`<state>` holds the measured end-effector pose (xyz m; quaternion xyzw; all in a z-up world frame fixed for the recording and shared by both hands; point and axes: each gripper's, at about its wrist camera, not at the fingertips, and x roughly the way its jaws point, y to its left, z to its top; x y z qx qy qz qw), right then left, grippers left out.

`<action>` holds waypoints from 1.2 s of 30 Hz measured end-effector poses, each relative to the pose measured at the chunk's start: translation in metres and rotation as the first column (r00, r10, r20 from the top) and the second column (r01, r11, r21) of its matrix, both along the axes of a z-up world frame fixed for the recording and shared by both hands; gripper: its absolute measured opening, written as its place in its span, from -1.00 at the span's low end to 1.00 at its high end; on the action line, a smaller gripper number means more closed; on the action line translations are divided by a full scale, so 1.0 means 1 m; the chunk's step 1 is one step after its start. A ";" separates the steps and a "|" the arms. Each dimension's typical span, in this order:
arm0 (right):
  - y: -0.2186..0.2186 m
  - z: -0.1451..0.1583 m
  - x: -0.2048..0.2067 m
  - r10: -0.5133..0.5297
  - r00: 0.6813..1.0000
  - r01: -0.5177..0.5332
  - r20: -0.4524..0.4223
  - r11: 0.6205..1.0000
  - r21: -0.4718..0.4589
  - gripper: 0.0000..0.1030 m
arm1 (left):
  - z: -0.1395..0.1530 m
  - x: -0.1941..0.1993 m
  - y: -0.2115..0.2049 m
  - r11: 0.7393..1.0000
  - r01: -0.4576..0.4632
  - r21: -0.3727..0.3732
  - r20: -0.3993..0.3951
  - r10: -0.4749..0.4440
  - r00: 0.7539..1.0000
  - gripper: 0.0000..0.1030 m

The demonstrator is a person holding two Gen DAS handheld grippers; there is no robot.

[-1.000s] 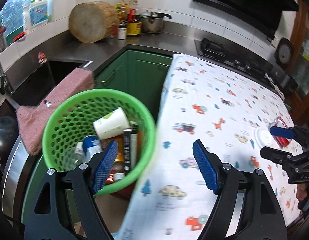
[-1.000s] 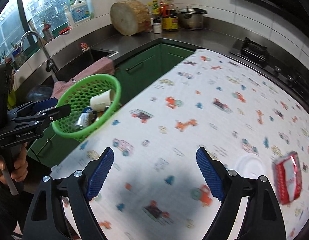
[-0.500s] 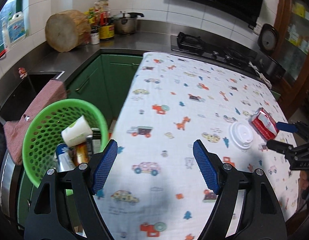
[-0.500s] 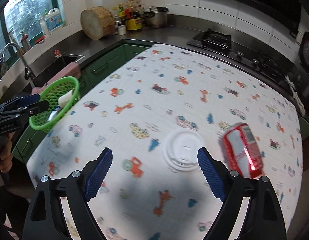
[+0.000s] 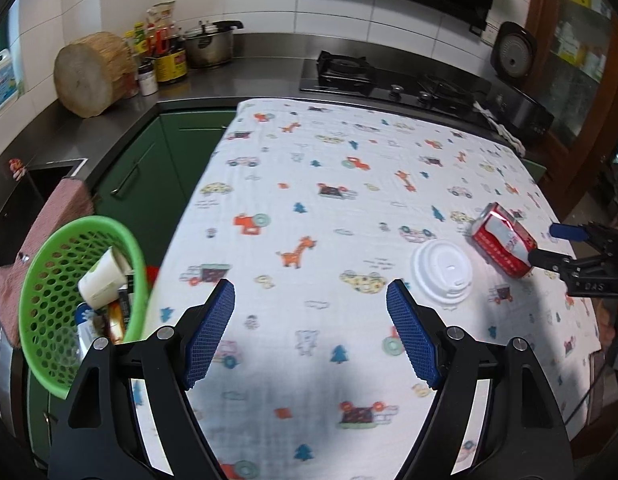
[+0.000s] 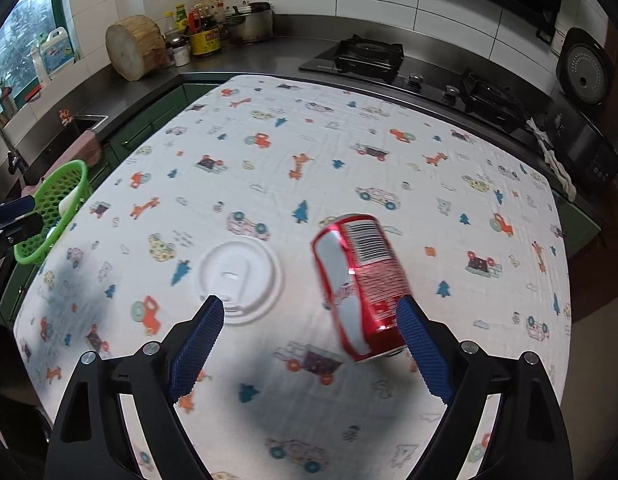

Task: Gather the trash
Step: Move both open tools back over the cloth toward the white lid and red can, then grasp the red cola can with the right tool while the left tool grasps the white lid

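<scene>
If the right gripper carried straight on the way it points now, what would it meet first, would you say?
Most likely the crushed red drink can lying on the patterned tablecloth, toward the right finger. The right gripper has nothing between its opening jaws yet. The white plastic cup lid lies off to the left.

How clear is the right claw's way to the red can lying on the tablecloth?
Probably clear. The right claw is open and widening, nothing pinched, just short of the red can, which lies on its side. Only the white lid lies nearby, beside the can and apart from it.

Trash low in the green basket (image 5: 49,280) is hidden and blurred.
</scene>
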<state>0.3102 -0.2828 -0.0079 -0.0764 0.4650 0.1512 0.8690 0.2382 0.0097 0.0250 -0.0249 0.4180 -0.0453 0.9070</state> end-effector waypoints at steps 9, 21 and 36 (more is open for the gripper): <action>-0.020 -0.027 0.030 0.027 0.999 -0.028 -0.042 0.999 -0.020 0.65 | -0.007 0.020 -0.045 0.999 0.048 0.007 -0.028 -0.048 0.998 0.54; -0.027 -0.061 0.065 0.097 0.992 -0.097 -0.084 0.995 0.002 0.65 | -0.030 0.045 -0.092 0.994 0.110 0.023 -0.078 -0.108 0.991 0.63; -0.044 -0.076 0.063 0.116 0.988 -0.111 -0.101 0.992 0.058 0.25 | -0.071 0.067 -0.147 0.976 0.213 0.043 -0.161 -0.204 0.966 0.83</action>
